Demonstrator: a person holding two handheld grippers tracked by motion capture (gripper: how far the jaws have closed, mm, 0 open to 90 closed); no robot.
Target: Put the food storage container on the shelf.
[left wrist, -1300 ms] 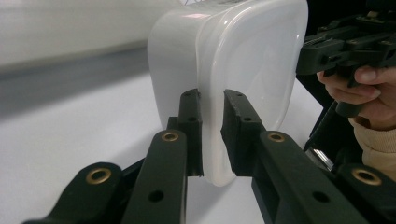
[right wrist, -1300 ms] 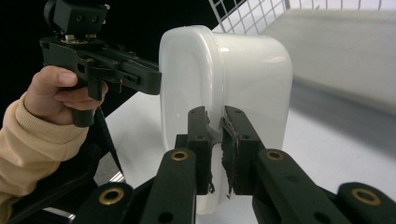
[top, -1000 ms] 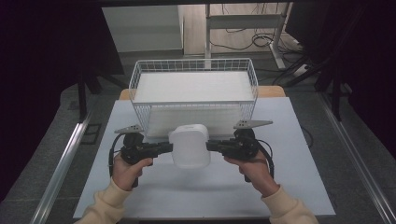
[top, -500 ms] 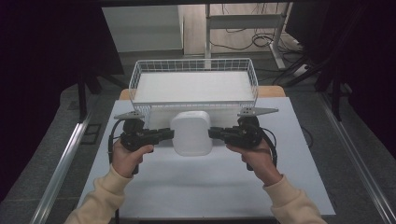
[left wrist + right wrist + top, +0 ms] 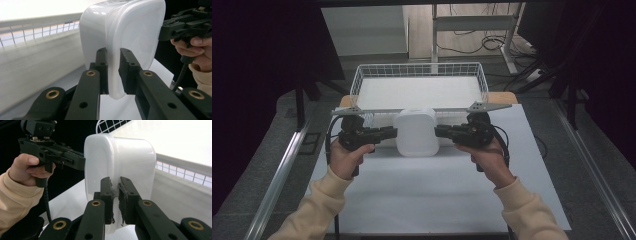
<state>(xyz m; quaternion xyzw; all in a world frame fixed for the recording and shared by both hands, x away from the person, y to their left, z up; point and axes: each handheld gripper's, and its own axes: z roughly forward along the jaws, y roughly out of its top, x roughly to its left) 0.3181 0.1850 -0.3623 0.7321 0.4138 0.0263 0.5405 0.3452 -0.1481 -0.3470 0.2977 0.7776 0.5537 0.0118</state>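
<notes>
A white plastic container (image 5: 416, 132) hangs in the air between both grippers, just in front of the wire basket (image 5: 357, 80). My left gripper (image 5: 393, 133) is shut on the container's left rim, and in the left gripper view (image 5: 113, 71) the jaws pinch that thin rim of the container (image 5: 125, 32). My right gripper (image 5: 438, 131) is shut on the opposite rim; in the right gripper view (image 5: 115, 200) the jaws clamp the edge of the container (image 5: 117, 162). The container stands on edge, its open or lidded face turned toward the person.
The white wire basket (image 5: 175, 167) stands at the table's far side with a white floor inside. A white sheet (image 5: 432, 195) covers the tabletop in front. Dark curtains and metal rails (image 5: 282, 170) flank the table. Cables lie on the floor behind.
Both grippers have carried the container up and forward, away from the person, until it hangs at the basket's near wall. Both keep their hold on it.
</notes>
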